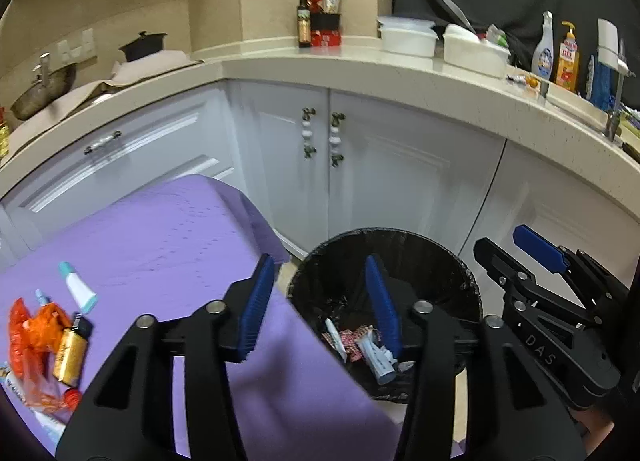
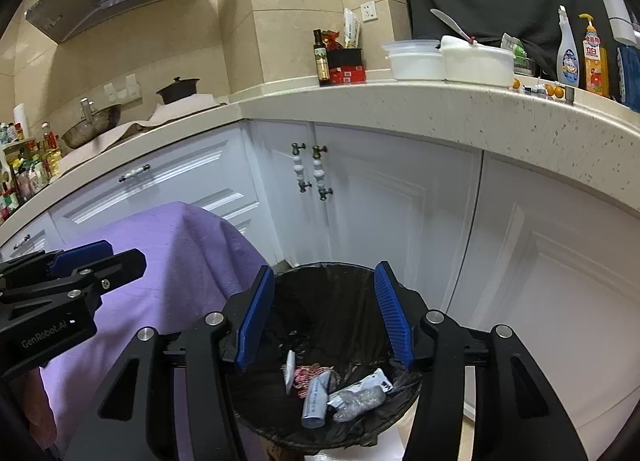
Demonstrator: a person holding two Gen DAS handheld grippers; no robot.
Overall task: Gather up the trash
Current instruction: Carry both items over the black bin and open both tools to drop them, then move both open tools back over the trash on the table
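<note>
Trash lies in two places: some on the purple table (image 1: 168,261) at the left, some already in the black bin (image 1: 472,285) just beside the table's right edge.

On the table's left end, seen from the left wrist, an orange wrapper (image 1: 28,333) is crumpled against a gold lighter (image 1: 71,355), which touches it on the right. A small teal-capped tube (image 1: 78,287) lies just behind the lighter, tilted. A red cap (image 1: 73,397) sits near the wrapper's lower edge, and a white printed tube (image 1: 50,427) pokes out below it, partly cut off by the frame.

The left tongs (image 1: 320,313) are spread wide and hold nothing; one finger hangs over the table's edge, the other over the bin.

Inside the bin, the right wrist view shows a thin white tube (image 2: 289,371), a red-and-white checked scrap (image 2: 306,377), a larger white-and-blue tube (image 2: 316,401) and a clear crumpled wrapper (image 2: 358,401), all lying close together on the bag liner.

The right tongs (image 2: 324,317) are also spread wide and empty, hovering directly above the bin's mouth. In the left wrist view they appear at the far right (image 1: 516,251), beyond the bin.

White cabinets (image 2: 400,213) stand behind the bin.
</note>
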